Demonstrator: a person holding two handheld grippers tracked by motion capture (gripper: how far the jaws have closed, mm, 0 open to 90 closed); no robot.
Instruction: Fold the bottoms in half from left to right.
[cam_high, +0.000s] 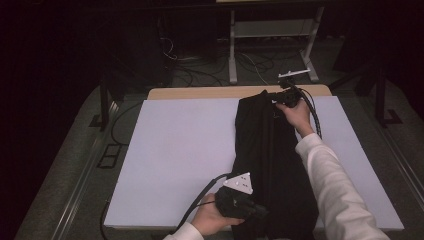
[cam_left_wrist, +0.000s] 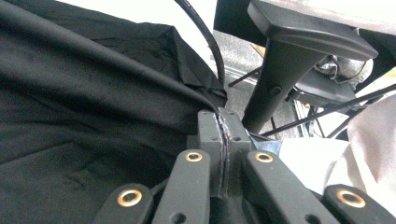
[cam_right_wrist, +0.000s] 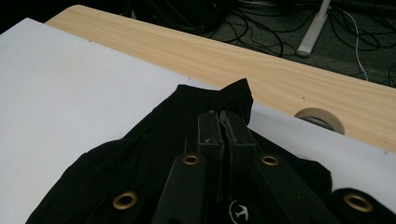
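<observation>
A black garment (cam_high: 270, 150) lies folded into a long strip on the white sheet (cam_high: 180, 150), running from the near edge to the far edge right of centre. My left gripper (cam_high: 257, 210) is at its near end. In the left gripper view the jaws are shut (cam_left_wrist: 223, 128) with a thin edge of the black garment (cam_left_wrist: 93, 107) pinched between them. My right gripper (cam_high: 277, 100) is at the far end. In the right gripper view its jaws are shut (cam_right_wrist: 222, 123) on the black garment (cam_right_wrist: 140, 163), whose corner pokes up past the tips.
The white sheet (cam_right_wrist: 70, 93) covers a wooden table (cam_right_wrist: 280, 70), on whose bare far strip lies a roll of tape (cam_right_wrist: 322, 119). A white-sleeved forearm (cam_high: 330, 180) crosses the right side. A black chair armrest (cam_left_wrist: 303, 32) stands beside the table's near edge. Cables and a frame leg (cam_high: 232, 50) lie on the floor beyond.
</observation>
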